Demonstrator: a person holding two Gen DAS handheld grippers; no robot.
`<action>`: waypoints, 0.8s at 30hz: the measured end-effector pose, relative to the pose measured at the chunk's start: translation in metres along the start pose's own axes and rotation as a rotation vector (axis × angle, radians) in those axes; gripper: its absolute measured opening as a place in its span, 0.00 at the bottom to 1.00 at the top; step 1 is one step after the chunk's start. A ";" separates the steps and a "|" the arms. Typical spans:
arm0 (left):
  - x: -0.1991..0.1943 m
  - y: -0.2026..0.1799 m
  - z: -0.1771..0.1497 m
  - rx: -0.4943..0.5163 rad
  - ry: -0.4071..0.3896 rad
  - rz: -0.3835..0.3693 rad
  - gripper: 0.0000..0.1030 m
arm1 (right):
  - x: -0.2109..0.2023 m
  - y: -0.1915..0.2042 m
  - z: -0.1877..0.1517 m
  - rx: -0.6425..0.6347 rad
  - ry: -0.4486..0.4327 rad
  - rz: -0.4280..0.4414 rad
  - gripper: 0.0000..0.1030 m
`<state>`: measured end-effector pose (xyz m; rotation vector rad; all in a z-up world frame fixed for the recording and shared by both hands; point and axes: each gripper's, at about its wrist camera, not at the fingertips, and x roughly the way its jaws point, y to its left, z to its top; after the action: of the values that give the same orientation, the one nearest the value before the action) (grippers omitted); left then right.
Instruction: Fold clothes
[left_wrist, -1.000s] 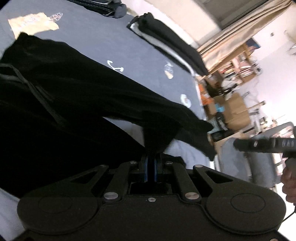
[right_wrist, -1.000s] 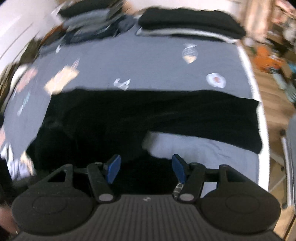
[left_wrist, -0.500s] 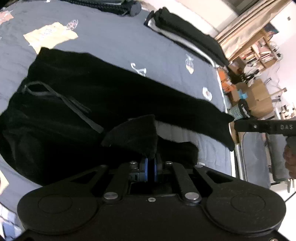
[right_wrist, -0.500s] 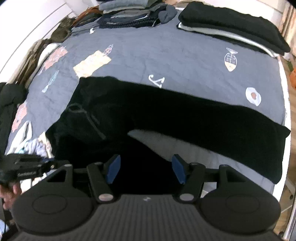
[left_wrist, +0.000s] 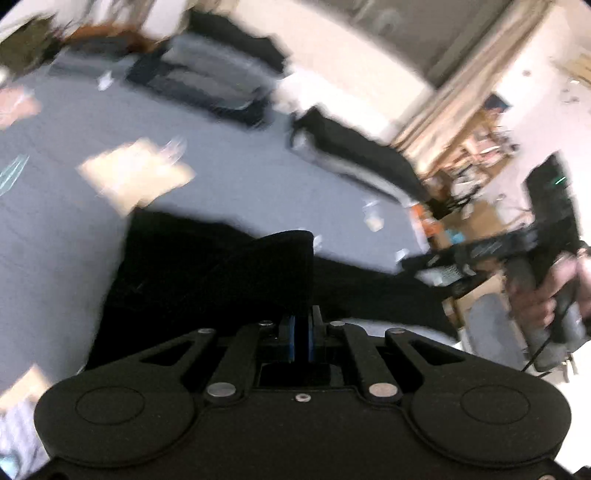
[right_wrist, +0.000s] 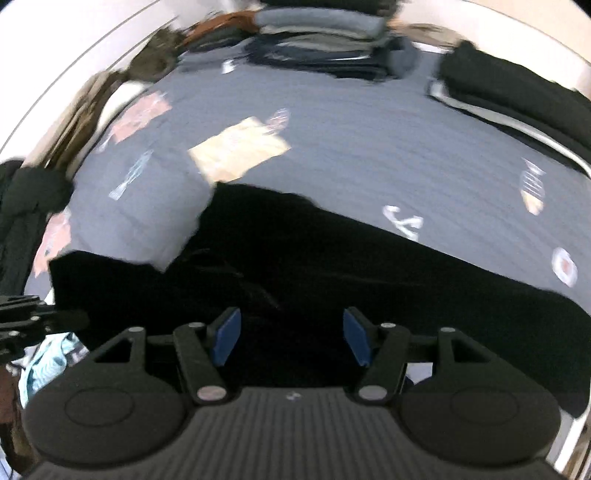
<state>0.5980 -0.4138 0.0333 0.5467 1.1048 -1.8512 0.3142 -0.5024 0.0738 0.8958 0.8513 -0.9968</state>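
Left tongs (left_wrist: 302, 341): closed on a raised fold of the black garment (left_wrist: 258, 273)
Right tongs (right_wrist: 291, 338): open — empty, above the garment
Garment: spread across the grey bed (right_wrist: 351, 147)

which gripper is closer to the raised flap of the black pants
Left. The left gripper is shut on the raised flap of the black pants; the right gripper hovers open, off to the side.

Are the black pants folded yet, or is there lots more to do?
Not yet. Folded piles already sit at the far edge of the bed. The left gripper is shut on a flap of the black pants; the right gripper is open and empty above them. They remain mostly spread out.
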 end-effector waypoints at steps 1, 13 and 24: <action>0.010 0.019 -0.012 -0.019 0.031 0.038 0.06 | 0.010 0.010 0.002 -0.021 0.010 0.009 0.59; 0.065 0.093 -0.063 -0.184 0.102 0.112 0.06 | 0.122 0.085 0.019 -0.347 0.089 0.138 0.59; 0.062 0.106 -0.086 -0.210 -0.006 0.099 0.06 | 0.232 0.129 0.049 -0.685 0.174 0.403 0.58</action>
<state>0.6522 -0.3910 -0.1047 0.4656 1.2285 -1.6275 0.5149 -0.5850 -0.0867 0.5274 1.0185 -0.2379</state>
